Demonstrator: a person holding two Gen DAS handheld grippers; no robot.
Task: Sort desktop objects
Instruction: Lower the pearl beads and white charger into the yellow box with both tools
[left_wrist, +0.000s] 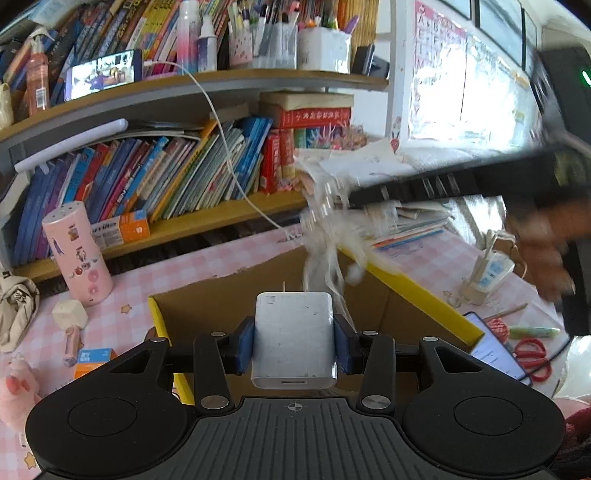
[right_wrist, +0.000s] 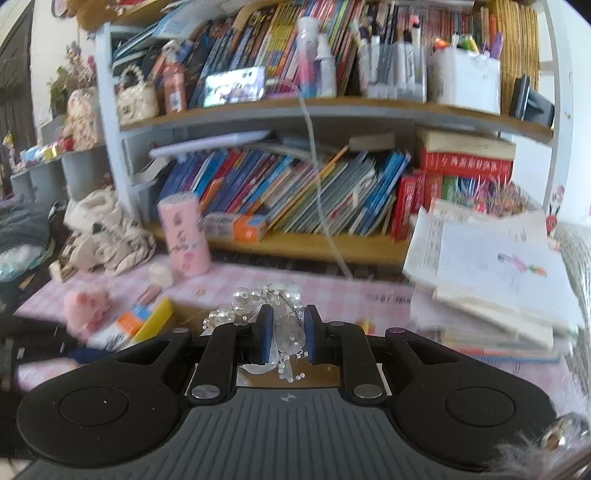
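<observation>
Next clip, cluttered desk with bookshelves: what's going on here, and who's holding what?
A person is tidying a pink checked desk with a hand-held gripper in each hand. The left gripper is shut on a white rectangular charger plug, held above an open cardboard box with yellow edges. The right gripper is shut on a clear beaded ornament with white ribbons; in the left wrist view it hangs blurred over the same box. Neither item is in the box yet.

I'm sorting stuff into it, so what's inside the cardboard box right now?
The cardboard box shows bare brown floor; the white charger in the left gripper covers its middle.
</observation>
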